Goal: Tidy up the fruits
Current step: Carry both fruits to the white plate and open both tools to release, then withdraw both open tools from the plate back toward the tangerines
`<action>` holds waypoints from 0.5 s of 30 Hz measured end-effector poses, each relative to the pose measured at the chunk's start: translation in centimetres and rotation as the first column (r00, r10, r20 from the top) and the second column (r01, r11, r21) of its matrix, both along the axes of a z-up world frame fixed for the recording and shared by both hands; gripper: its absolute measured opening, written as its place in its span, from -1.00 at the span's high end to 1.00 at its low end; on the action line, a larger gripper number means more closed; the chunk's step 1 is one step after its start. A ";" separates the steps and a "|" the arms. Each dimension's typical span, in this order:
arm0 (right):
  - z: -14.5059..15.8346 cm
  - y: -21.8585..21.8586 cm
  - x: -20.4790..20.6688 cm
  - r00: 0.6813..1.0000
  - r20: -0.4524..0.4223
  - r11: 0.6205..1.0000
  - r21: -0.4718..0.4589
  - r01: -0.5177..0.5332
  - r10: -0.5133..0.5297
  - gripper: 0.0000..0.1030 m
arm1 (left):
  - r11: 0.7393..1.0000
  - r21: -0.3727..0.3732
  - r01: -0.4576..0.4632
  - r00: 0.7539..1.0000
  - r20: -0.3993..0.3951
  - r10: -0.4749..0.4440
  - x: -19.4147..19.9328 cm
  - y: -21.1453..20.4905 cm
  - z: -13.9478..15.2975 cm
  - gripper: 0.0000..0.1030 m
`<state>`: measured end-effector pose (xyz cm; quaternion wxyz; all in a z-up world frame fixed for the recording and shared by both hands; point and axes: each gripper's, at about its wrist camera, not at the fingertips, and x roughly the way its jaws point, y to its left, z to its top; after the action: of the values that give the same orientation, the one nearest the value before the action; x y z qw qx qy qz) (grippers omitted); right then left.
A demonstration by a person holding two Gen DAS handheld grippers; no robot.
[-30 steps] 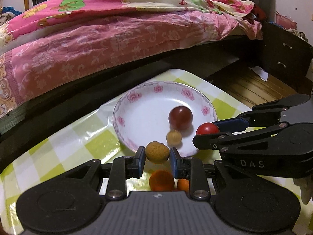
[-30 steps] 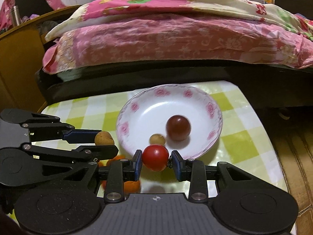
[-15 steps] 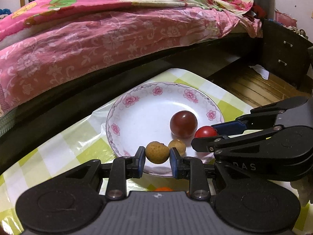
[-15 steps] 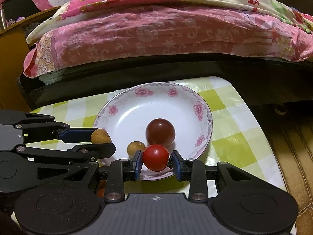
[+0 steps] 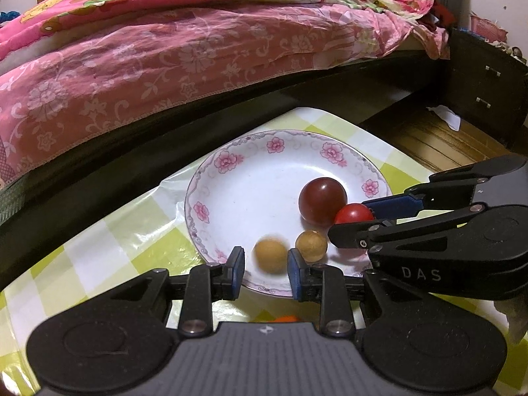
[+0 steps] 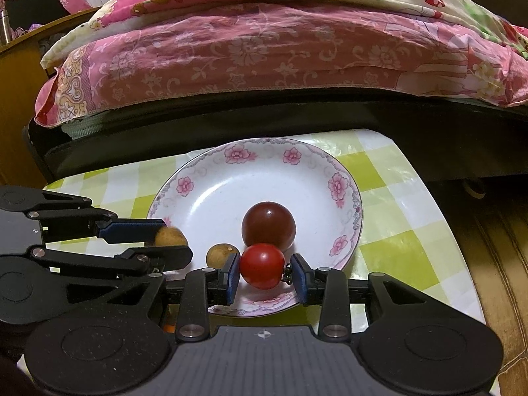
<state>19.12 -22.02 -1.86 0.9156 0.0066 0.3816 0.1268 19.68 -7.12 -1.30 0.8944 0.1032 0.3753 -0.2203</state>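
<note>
The left hand-held gripper [image 5: 266,267] stands released over the near rim of the plate [image 5: 231,178]; the blurred tan fruit [image 5: 270,255] lies loose between its pads. The right hand-held gripper [image 6: 264,275], spread wider than the glossy red tomato [image 6: 262,265], touches it on the left pad only.

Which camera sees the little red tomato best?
The right wrist view: the tomato sits whole and sharp, front and centre between the right gripper's pads, over the plate. In the left wrist view the tomato peeks out, partly hidden by that gripper's fingers.
</note>
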 end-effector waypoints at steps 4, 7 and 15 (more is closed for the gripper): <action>0.1 0.0 -0.1 1.000 0.006 1.000 0.001 0.004 -0.004 0.38 | 1.000 -0.004 -0.005 1.000 0.004 0.005 0.0 0.1 0.1 0.24; 0.1 0.0 -0.1 1.000 0.008 1.000 0.001 0.007 -0.007 0.37 | 1.000 -0.008 -0.006 1.000 0.009 0.006 0.0 0.3 0.4 0.23; 1.7 -1.0 -1.1 0.998 0.058 0.999 0.023 0.036 -0.037 0.37 | 0.999 -0.031 -0.009 0.999 0.038 0.010 -1.0 1.0 2.1 0.23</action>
<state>17.98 -23.02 -0.15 0.9284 0.0199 0.3530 0.1142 18.68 -6.09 0.79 0.9039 0.0918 0.3555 -0.2197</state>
